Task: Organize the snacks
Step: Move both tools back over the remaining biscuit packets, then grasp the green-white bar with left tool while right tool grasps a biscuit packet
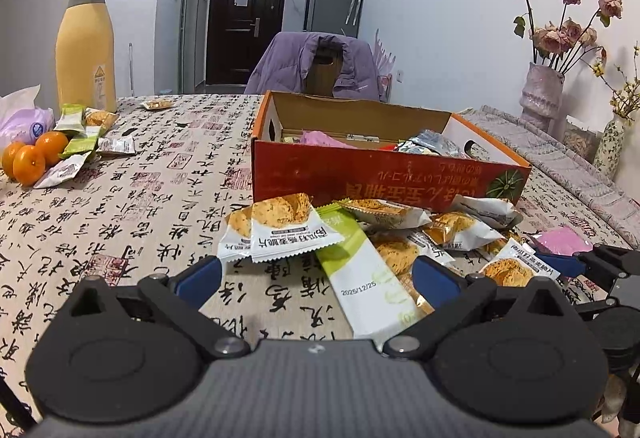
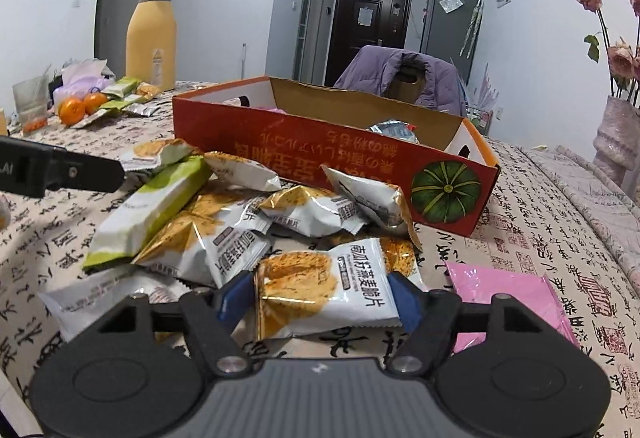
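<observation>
Both grippers: matte black linkage arms, silver pivot screws, grey ribbed housing (2 blue fingertip pads (image 2: pixel 404 298) each)

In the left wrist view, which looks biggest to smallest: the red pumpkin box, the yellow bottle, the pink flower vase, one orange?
1. Red pumpkin box, widest by far.
2. Yellow bottle.
3. Pink flower vase.
4. An orange, smallest.
The fisheye lens bends the edges where the bottle and vase stand, so their order is less sure.
</observation>
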Demonstrator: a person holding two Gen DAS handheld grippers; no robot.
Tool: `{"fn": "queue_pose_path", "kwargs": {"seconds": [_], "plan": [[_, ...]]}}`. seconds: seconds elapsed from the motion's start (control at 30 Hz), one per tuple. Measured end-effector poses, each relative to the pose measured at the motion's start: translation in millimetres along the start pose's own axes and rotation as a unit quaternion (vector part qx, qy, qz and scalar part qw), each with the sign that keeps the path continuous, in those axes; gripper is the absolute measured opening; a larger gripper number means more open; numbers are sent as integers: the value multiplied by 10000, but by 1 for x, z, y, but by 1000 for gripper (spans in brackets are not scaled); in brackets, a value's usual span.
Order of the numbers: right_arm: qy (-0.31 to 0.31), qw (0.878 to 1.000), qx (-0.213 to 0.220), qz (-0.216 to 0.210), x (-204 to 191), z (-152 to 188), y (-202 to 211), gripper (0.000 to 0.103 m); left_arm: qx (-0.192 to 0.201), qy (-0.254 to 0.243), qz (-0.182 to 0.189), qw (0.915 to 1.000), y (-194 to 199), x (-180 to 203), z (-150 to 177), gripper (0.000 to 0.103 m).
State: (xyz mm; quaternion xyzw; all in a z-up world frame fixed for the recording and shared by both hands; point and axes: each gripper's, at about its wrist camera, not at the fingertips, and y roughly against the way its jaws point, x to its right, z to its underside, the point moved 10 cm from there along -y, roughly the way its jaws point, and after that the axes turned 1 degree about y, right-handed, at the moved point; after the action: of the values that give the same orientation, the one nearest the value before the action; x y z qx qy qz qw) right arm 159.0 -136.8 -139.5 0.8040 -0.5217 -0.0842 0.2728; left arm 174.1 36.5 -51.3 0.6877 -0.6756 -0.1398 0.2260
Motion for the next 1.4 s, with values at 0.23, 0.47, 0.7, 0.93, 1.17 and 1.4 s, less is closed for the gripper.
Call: {"fn": "queue_pose_path", "kwargs": {"seconds": [0.23, 0.47, 0.7, 0.93, 1.17, 1.4], "plan": [[6, 9999, 127, -66, -3, -1, 7, 50, -80, 30, -13, 10000, -1, 0, 3, 103], [-230, 9992, 317, -112, 6, -7, 17, 40, -288, 60, -117, 9995, -10, 4, 5, 103], [-603, 9960, 662, 61, 30, -18, 30, 40, -440, 77, -271, 9986, -21, 10, 5, 103], [-860, 9933, 755, 172, 42, -18, 31, 40, -754, 254, -427, 9959, -43, 12, 4, 83], [-965, 9915, 832, 250, 50, -18, 33, 40, -984, 371, -302, 9940, -60, 17, 6, 47], [-965, 9912, 877, 243, 49, -18, 34, 40, -889, 275, -308, 9952, -54, 17, 9, 38]]}}
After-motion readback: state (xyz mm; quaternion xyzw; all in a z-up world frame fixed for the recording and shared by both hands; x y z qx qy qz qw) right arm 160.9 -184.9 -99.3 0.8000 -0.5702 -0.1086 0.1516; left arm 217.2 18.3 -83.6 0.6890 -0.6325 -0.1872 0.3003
